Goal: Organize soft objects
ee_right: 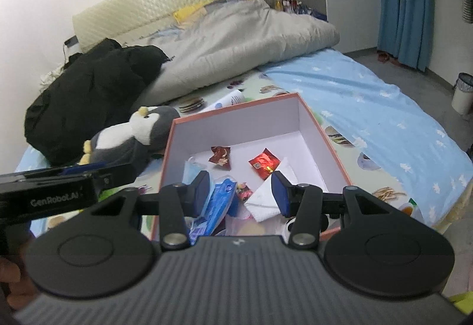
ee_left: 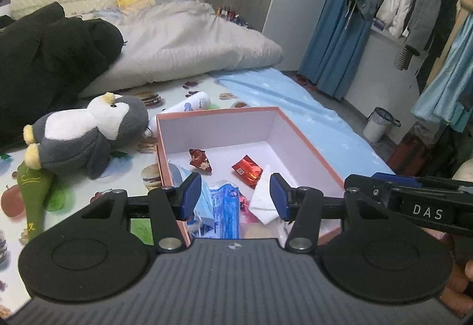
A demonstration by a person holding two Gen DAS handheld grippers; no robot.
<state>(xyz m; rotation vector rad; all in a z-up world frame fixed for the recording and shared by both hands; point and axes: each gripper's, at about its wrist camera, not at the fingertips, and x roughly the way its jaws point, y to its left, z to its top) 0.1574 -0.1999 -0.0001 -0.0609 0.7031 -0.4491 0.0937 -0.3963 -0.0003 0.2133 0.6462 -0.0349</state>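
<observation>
Left claw [ee_left: 235, 196]: parted, gripping nothing, poised over the box's near end. Right claw [ee_right: 241, 193]: likewise parted and bare. Box [ee_left: 307, 144]: orange-rimmed, on the bed; contains wrappers, tissue, blue packets. Penguin plush [ee_left: 85, 132]: outside, just beside the box's left wall. Step judged: between pickups. Next: reach left, clasp the plush, lift it in.

Both grippers held side by side, jaws parted and empty

The left gripper [ee_left: 235, 196] tilts downward with its blue pads [ee_left: 190, 196] set apart, nothing pressed between them. Just to its right, the right gripper [ee_right: 241, 196] tilts the same way, pads [ee_right: 279, 196] also apart and clasping nothing. A hand [ee_right: 11, 277] shows at the left gripper's rear.
</observation>
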